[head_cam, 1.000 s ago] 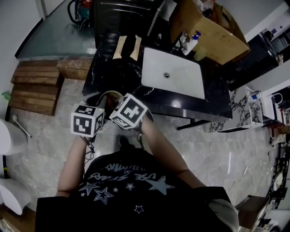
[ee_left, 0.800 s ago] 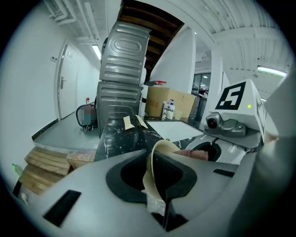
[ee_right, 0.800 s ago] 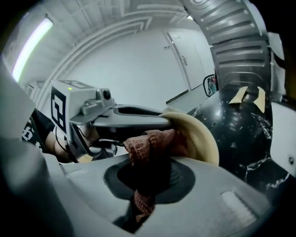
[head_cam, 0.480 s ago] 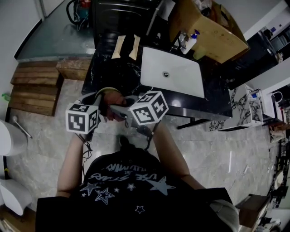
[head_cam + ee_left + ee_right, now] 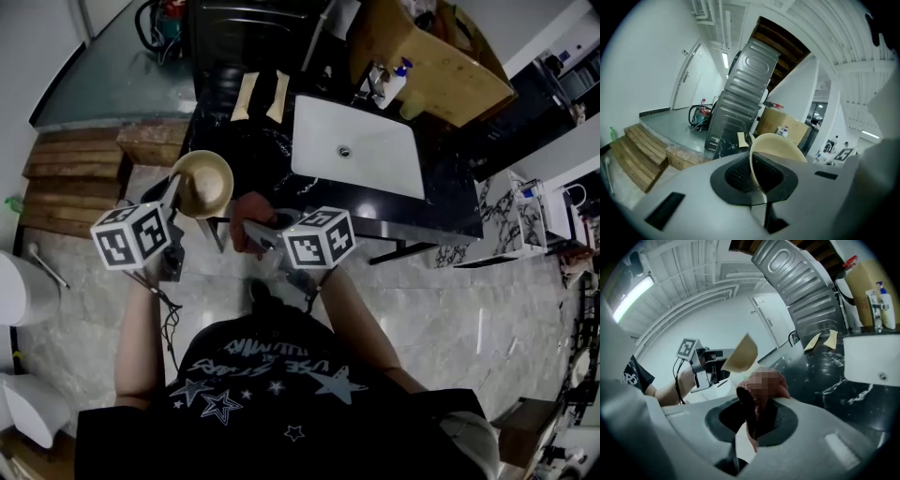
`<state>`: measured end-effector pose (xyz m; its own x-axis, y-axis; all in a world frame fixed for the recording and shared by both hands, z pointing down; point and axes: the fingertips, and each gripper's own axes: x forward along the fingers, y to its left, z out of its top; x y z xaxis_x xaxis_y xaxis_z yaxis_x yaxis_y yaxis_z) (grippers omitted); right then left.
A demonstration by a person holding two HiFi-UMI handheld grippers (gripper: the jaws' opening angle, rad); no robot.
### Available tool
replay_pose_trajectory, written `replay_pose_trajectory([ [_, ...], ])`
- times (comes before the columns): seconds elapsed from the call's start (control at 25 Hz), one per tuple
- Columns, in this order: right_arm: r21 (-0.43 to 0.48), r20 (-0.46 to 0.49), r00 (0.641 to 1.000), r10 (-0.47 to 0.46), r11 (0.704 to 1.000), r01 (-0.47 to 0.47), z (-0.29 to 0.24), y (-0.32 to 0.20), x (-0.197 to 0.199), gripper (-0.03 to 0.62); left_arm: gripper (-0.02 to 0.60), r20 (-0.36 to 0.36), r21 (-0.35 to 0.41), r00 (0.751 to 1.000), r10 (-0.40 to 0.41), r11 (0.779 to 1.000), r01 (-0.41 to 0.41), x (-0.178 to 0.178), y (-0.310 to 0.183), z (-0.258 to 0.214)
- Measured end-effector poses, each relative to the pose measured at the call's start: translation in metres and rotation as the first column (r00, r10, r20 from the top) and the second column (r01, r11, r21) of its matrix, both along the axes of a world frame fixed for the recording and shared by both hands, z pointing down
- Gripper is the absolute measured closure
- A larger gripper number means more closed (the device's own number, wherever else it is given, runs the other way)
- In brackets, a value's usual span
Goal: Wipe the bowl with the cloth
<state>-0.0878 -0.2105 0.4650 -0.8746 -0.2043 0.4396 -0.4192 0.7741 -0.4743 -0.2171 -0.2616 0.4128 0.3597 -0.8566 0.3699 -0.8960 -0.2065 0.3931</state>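
Observation:
A tan bowl (image 5: 202,183) is held up in the air, tipped on its side, in front of the black counter. My left gripper (image 5: 183,204) is shut on the bowl's rim, and its jaws have just been closing with the rim between them. In the left gripper view the cream rim of the bowl (image 5: 780,146) runs down between the pads of the left gripper (image 5: 758,183). My right gripper (image 5: 258,228) is shut on a reddish cloth (image 5: 246,208), just right of the bowl. The right gripper view shows the cloth (image 5: 757,390) bunched in the right gripper (image 5: 749,420), with the bowl (image 5: 740,355) beyond it.
Behind the bowl runs a black marble counter (image 5: 239,141) with a white sink (image 5: 356,150), a soap bottle (image 5: 398,84) and two tan strips (image 5: 262,96). Wooden steps (image 5: 70,183) lie at the left. A cardboard box (image 5: 441,66) stands behind the sink. The floor is grey tile.
The left gripper has swung left and up with the bowl, which now shows clear of the marker cubes. The right gripper has moved right with the cloth and rolled.

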Motion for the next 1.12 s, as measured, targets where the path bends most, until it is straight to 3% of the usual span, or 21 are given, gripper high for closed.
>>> replay_pose_trajectory([
  [0.08,-0.006,0.052,0.998,-0.033,0.999,0.033,0.001,0.007,-0.021,0.548,0.563,-0.090,0.035,0.996,0.030,0.999,-0.027,0.015,-0.002,-0.019],
  [0.2,-0.006,0.145,0.987,-0.064,0.998,0.066,-0.008,0.012,-0.050,0.548,0.563,-0.229,0.058,0.970,0.085,0.996,-0.074,0.043,0.000,-0.034],
  [0.28,-0.007,0.200,0.977,-0.074,0.997,0.077,-0.017,0.014,-0.061,0.548,0.563,-0.255,0.060,0.961,0.106,0.994,-0.093,0.055,0.004,-0.033],
  [0.48,-0.052,0.277,0.957,-0.083,0.993,0.102,-0.028,0.019,-0.064,0.548,0.563,-0.177,0.047,0.981,0.077,0.996,-0.069,0.049,0.004,-0.017],
  [0.6,-0.066,0.283,0.955,-0.090,0.991,0.113,-0.029,0.026,-0.057,0.548,0.563,-0.084,0.050,0.996,0.025,0.999,-0.021,0.029,0.001,-0.009],
  [0.8,0.020,0.259,0.963,-0.081,0.997,0.078,-0.043,0.022,-0.036,0.548,0.563,0.034,0.051,0.999,-0.009,0.999,0.007,-0.001,0.001,0.003],
  [0.96,0.159,0.202,0.976,-0.076,0.986,0.044,-0.052,0.003,-0.020,0.548,0.563,0.087,0.057,0.993,0.076,0.995,-0.081,-0.002,0.007,0.004],
  [1.12,0.256,0.201,0.973,-0.109,0.965,0.056,-0.065,-0.014,-0.015,0.548,0.563,0.058,0.048,0.972,0.227,0.972,-0.229,0.004,0.020,0.002],
])
